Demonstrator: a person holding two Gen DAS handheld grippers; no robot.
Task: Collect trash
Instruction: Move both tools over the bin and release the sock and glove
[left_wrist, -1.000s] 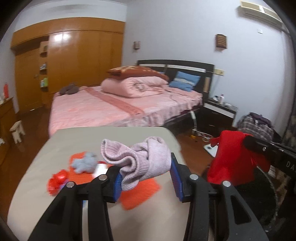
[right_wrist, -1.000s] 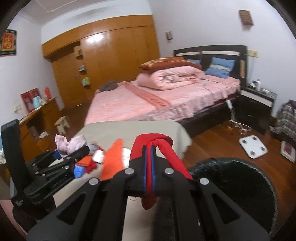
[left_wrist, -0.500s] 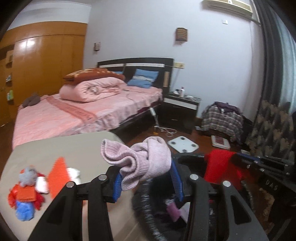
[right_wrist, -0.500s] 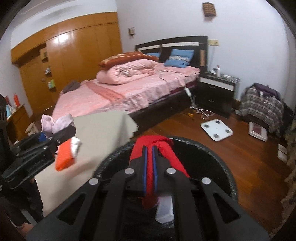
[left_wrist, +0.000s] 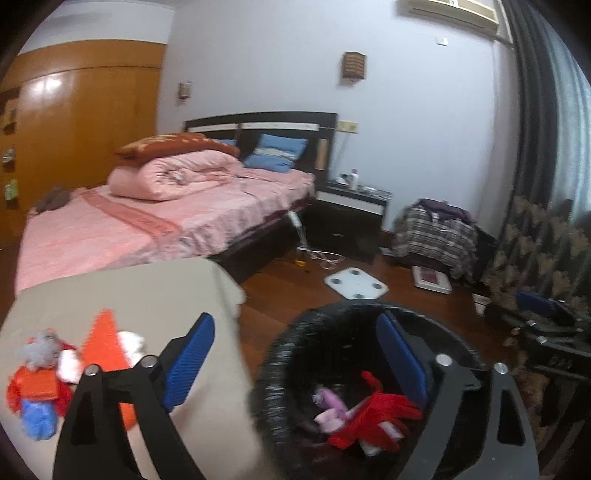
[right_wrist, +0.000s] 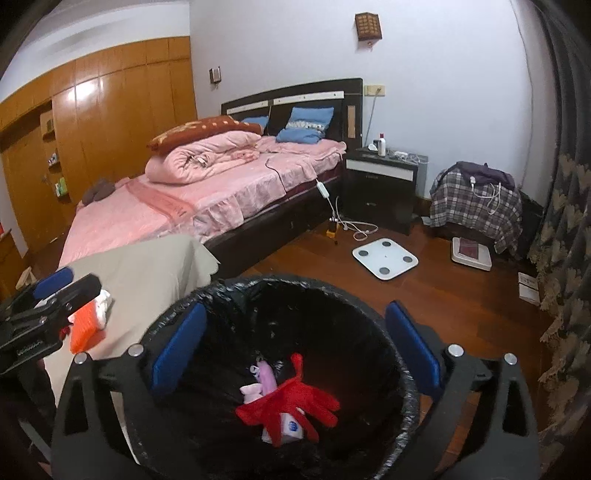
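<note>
A black-lined trash bin (right_wrist: 207, 295) stands on the floor beside a beige-covered table (right_wrist: 147, 269). Inside it lie a red glove (right_wrist: 291, 402), a pink sock (right_wrist: 264, 376) and a white packet (right_wrist: 288, 428). The bin (left_wrist: 280, 354), the red glove (left_wrist: 376, 413) and the pink sock (left_wrist: 328, 410) also show in the left wrist view. My right gripper (right_wrist: 295, 343) is open and empty above the bin. My left gripper (left_wrist: 295, 354) is open and empty over the bin's left rim. Orange, red, blue and grey scraps (left_wrist: 40, 384) lie on the table.
A pink bed (right_wrist: 192, 199) stands behind the table. A black nightstand (right_wrist: 384, 184), a white scale (right_wrist: 384, 254) and cables lie on the wood floor. A plaid-covered stool (right_wrist: 476, 203) and a patterned curtain (right_wrist: 561, 258) are at the right.
Both grippers opened over the bin. The pink sock left my left gripper and the red glove left my right gripper; both now lie in the bin.
</note>
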